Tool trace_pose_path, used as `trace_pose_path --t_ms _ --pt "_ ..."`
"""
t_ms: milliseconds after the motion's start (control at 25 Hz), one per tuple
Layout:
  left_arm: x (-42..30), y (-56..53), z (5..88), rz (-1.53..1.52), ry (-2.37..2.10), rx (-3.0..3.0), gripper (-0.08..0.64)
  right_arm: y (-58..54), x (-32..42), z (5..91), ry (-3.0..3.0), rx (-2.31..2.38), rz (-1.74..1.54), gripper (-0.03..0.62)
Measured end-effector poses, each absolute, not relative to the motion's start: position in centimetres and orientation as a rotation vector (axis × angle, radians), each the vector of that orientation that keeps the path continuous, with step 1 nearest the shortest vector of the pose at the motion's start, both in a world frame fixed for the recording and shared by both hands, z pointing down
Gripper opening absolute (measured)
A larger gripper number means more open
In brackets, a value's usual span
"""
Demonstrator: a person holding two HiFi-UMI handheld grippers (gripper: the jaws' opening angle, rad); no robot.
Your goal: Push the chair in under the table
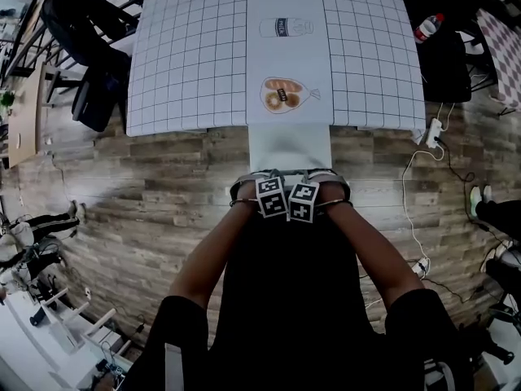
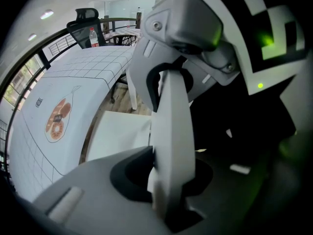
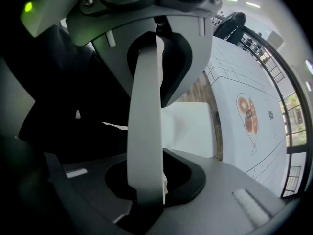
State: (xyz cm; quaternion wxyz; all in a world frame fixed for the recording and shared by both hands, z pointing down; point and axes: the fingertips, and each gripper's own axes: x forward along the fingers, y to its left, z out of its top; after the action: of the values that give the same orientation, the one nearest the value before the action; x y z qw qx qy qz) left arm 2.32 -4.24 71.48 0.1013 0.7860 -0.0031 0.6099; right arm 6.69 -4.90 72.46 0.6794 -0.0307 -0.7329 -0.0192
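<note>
A white chair stands at the near edge of the table [image 1: 195,63], which has a white grid cloth; its seat [image 1: 289,147] lies partly under the edge. The curved backrest [image 1: 285,174] faces me. Both grippers point down onto its top rim, side by side. The left gripper [image 1: 271,199] is shut on the rim; in the left gripper view the white backrest [image 2: 173,106] runs between the jaws of this gripper [image 2: 168,141]. The right gripper [image 1: 303,203] grips the same rim; in the right gripper view the backrest [image 3: 144,106] sits clamped in that gripper [image 3: 145,146].
A black office chair [image 1: 81,39] stands at the table's left far corner. A power strip [image 1: 434,131] with a white cable lies on the wooden floor at the right. A bottle [image 1: 427,27] is at the far right. Pictures of bread [image 1: 285,94] are printed on the cloth.
</note>
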Motion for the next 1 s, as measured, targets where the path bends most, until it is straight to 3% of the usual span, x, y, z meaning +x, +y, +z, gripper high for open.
trace_pose_path --t_ms 1000 --pt "1.6 -9.9 72.5 1.793 -0.014 2.338 0.097 -10.5 5.9 73.5 -1.644 -0.037 -0.044 0.077"
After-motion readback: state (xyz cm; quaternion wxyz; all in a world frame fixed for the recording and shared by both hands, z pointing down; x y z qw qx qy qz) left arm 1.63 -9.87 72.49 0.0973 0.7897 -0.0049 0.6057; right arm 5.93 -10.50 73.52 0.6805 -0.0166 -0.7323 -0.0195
